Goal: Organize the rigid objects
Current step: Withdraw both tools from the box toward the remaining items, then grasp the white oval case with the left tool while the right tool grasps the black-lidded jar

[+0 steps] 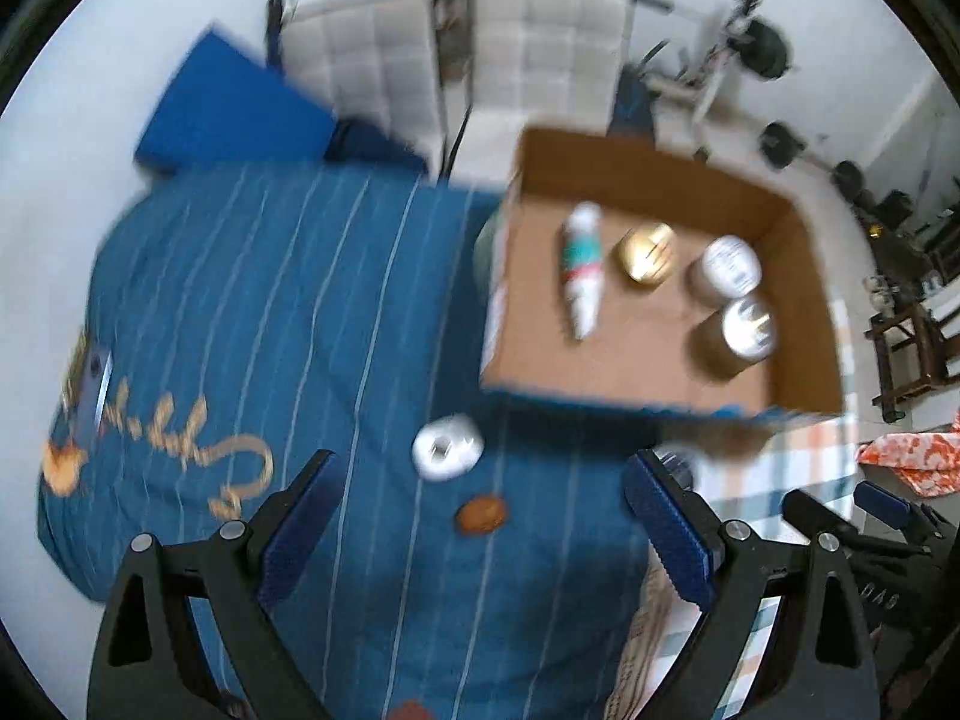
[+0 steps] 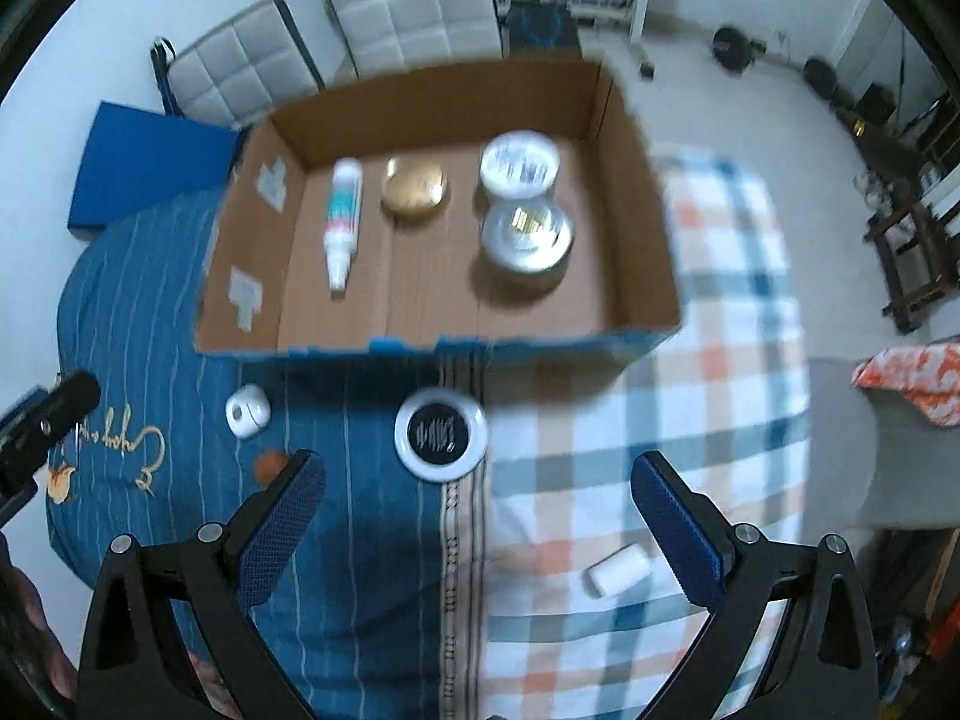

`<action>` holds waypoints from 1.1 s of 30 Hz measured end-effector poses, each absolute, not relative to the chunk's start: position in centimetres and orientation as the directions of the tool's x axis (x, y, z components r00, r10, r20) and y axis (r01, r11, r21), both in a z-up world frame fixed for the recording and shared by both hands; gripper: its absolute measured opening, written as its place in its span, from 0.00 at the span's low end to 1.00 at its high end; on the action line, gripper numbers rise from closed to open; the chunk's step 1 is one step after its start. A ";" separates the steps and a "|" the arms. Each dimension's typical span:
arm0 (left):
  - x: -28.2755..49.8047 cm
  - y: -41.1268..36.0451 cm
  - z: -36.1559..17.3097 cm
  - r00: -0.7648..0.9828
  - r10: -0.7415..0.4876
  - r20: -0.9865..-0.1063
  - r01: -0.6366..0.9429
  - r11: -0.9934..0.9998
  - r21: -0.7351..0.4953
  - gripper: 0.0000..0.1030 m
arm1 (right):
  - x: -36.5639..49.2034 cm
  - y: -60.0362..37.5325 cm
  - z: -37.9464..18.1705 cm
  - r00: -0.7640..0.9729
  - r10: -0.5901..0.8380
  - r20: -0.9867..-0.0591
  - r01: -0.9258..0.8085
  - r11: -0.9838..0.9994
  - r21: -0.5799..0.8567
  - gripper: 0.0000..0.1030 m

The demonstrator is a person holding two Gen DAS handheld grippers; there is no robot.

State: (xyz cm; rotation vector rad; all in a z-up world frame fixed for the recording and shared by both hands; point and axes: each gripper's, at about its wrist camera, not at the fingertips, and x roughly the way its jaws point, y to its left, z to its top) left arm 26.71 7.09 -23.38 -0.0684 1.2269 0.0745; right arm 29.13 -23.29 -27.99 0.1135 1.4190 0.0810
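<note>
Beyond your two grippers, a cardboard box (image 2: 636,204) on the bed holds a tube (image 2: 342,216), a gold tin (image 2: 414,187) and two jars (image 2: 519,163). Your left gripper (image 1: 480,516) and right gripper (image 2: 477,510) both hover with jaws apart, empty. Near the box lie a black-lidded jar (image 2: 441,435), a white spool (image 1: 447,447) and a white cylinder (image 2: 618,570).

Left gripper (image 1: 480,516) held empty, blue-padded fingers (image 1: 300,531) spread wide at seven and five o'clock, right gripper (image 2: 477,516) likewise empty, fingers (image 2: 678,534) wide apart, both pointing toward twelve o'clock
</note>
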 end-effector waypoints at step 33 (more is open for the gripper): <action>27.0 11.4 -44.5 -0.062 -0.042 -0.997 -0.229 0.973 -0.027 0.53 | 26.8 -19.0 -44.4 -0.130 0.109 -0.985 0.071 0.992 0.101 0.76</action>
